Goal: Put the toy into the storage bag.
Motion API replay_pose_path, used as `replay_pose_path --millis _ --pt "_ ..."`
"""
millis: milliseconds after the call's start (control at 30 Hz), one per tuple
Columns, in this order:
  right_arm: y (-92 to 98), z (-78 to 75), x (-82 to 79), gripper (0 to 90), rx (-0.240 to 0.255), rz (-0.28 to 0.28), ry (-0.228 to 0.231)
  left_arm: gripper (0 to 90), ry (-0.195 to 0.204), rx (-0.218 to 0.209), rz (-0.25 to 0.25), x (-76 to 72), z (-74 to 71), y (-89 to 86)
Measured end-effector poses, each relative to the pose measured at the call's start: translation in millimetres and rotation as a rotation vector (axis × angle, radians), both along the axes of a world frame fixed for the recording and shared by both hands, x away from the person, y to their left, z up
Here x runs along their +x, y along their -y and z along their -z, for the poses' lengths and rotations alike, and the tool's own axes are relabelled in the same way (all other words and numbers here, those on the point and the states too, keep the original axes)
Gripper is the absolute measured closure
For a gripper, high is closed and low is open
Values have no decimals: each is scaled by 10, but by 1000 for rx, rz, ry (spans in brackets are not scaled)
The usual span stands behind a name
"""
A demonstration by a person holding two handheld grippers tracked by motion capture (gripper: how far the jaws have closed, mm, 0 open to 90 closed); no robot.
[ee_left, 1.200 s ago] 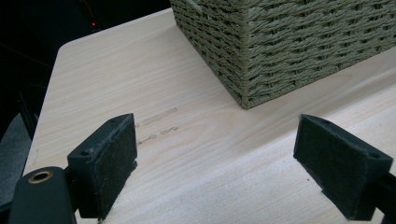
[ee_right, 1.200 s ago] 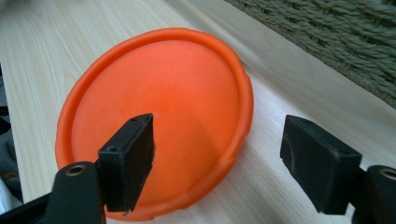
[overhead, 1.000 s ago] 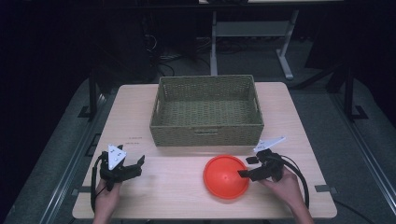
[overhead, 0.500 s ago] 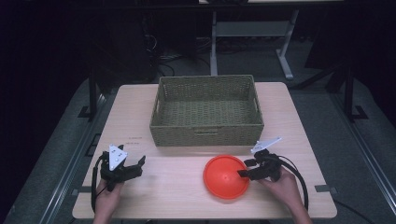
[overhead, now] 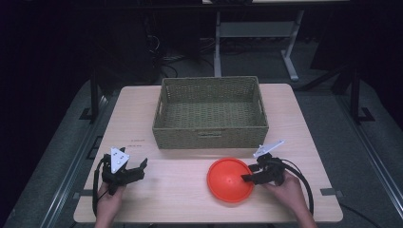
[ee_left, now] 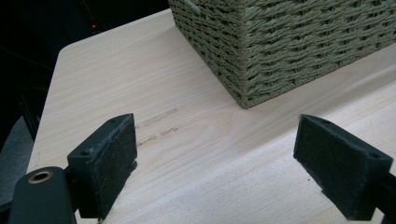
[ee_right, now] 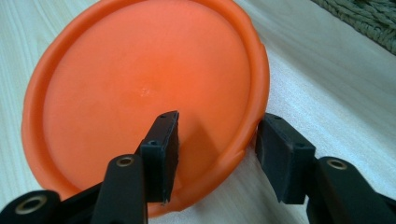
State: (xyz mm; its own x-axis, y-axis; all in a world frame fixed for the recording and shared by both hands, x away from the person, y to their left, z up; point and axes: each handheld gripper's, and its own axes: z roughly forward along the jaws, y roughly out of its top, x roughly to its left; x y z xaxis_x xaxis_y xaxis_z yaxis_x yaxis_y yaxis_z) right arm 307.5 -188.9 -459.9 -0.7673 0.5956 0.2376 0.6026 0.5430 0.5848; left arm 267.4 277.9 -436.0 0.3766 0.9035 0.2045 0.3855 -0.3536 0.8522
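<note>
Grasp step: your right tool (ee_right: 212, 149), jaws parted, straddles the orange plate's (ee_right: 140, 88) rim before the basket (overhead: 211, 111); clench next.

table (overhead: 190, 209): light wood | floor (overhead: 62, 156): grey | metal stand (overhead: 256, 33): behind table

In the right gripper view the plate's (ee_right: 140, 93) near rim is hidden behind the fingers (ee_right: 161, 154), and only a corner of the basket (ee_right: 369, 18) gets in. The left gripper view crops the basket at top and right. Faint marks (ee_left: 156, 125) on the table (ee_left: 116, 74) are unreadable.
</note>
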Motion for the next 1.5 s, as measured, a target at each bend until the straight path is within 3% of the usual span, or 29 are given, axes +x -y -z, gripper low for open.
replay_pose_path --millis 300,633,833,1033,1233,1300,1367,1500 --pt "11 -16 -9 571 -6 21 5 128 5 -4 -3 3 7 10" --pt "56 -77 -28 671 32 32 29 128 7 4 -7 1 4 5" --pt "63 -179 -85 749 57 32 79 128 4 3 -14 4 2 -6" --pt "82 -229 -113 782 82 41 79 128 9 5 -9 1 4 8" --pt "97 -345 -206 819 116 48 113 128 -1 5 -9 4 9 -1" --pt "95 -377 -235 819 104 39 139 128 2 6 -5 2 9 3" --pt "102 -407 -259 820 137 38 138 128 2 7 0 0 11 6" --pt "105 -460 -295 821 139 43 153 128 -1 9 -2 -2 14 4"
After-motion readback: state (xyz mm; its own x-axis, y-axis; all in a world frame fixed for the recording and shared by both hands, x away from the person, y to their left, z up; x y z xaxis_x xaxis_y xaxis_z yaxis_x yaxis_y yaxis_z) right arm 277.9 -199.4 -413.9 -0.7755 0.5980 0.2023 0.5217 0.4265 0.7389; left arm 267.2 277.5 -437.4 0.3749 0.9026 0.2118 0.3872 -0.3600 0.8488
